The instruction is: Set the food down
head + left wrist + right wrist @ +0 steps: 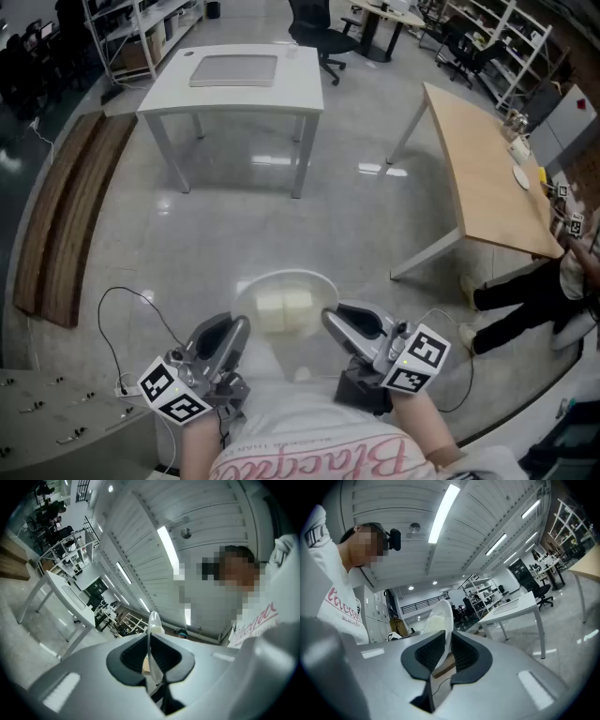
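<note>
My L gripper (236, 330) & R gripper (330, 319) both clamped on plate (281, 275) rim, opp. sides, food (281, 311) between. White table (253, 98) dead ahead, well apart; likely set-down spot.

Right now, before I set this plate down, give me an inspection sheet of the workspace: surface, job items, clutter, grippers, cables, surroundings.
Surface: white table ahead, a flat grey pad lying on it.
Job's things: white plate held over the floor, pale food blocks on it.
Clutter: small white items on the wooden table to the right.
Grippers: left gripper and right gripper each shut on the plate's rim, on opposite sides.
Cables: thin cable looping on the floor at left.
Surroundings: office chair, shelving, a seated person's legs at right.
</note>
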